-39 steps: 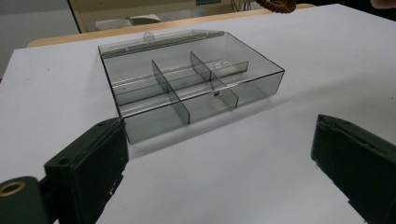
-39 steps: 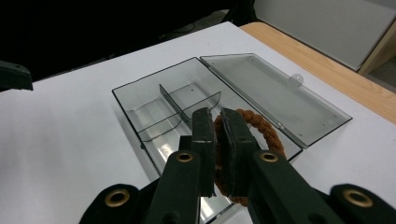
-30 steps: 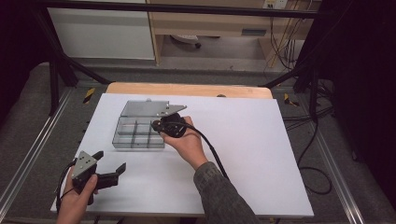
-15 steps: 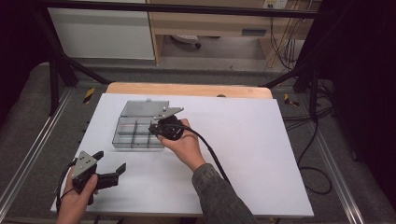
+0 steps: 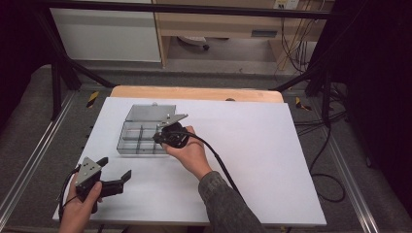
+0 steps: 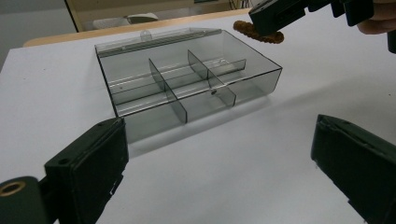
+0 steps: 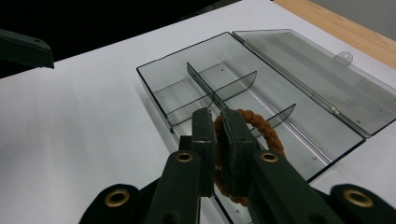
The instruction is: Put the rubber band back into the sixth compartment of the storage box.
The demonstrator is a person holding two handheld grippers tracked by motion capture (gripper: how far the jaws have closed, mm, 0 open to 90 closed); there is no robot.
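A clear smoky plastic organizer box [image 5: 132, 141] with divided compartments lies open on the white table, its lid [image 5: 150, 112] folded flat behind it. My right gripper [image 5: 161, 137] hovers over the box's right end, shut on a brown braided ring [image 7: 264, 127]. The ring hangs just above the right-hand compartments [image 7: 280, 140]. From the left gripper view, the ring [image 6: 259, 33] and right gripper [image 6: 285, 13] sit above the box's far corner [image 6: 261, 60]. My left gripper [image 5: 115, 168] rests open near the front left of the table, pointed at the box [image 6: 187, 88], holding nothing.
The white board [image 5: 272, 160] covers a wooden table whose edge [image 5: 194, 92] shows at the back. A black cable [image 5: 218, 160] trails from the right gripper along the forearm. Metal frame rails [image 5: 29, 160] run along both sides.
My right gripper has drifted slightly left and nearer over the box's right end, still holding the ring. The left gripper has stayed put.
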